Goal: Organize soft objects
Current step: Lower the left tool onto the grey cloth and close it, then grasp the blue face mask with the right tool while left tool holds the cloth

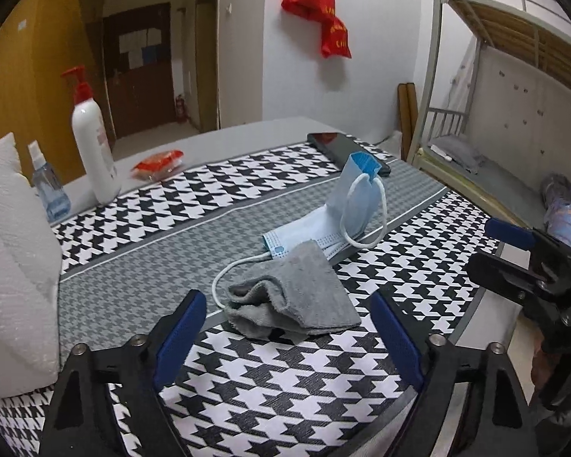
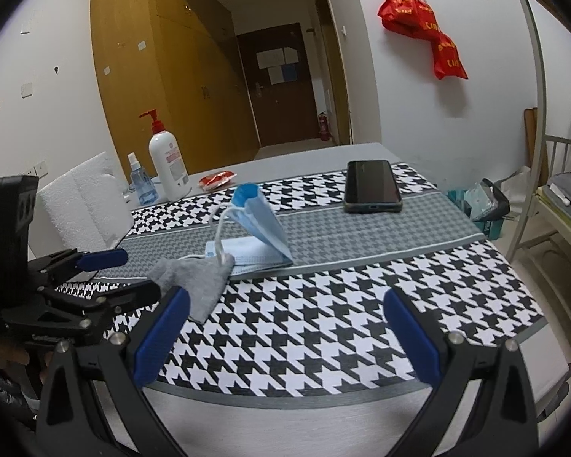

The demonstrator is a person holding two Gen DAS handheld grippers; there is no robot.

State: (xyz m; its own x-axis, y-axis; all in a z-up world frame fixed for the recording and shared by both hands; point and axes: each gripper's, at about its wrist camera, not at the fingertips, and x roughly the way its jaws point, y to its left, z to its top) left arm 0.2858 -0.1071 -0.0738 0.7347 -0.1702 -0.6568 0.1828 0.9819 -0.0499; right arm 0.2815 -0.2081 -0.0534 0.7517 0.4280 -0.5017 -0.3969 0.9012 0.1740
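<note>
left tongs (image 1: 285, 337) wide apart, empty | right tongs (image 2: 285, 337) wide apart, empty

Bare houndstooth cloth (image 2: 304, 327) lies before both grippers, giving open approach to the grey sock (image 1: 297, 297) and face mask (image 1: 323, 224). Along the counter's left edge stand a pump bottle (image 1: 93, 141), spray bottle (image 1: 47, 186) and white foam block (image 1: 7, 251); a phone (image 2: 373, 186) lies beyond.
</note>
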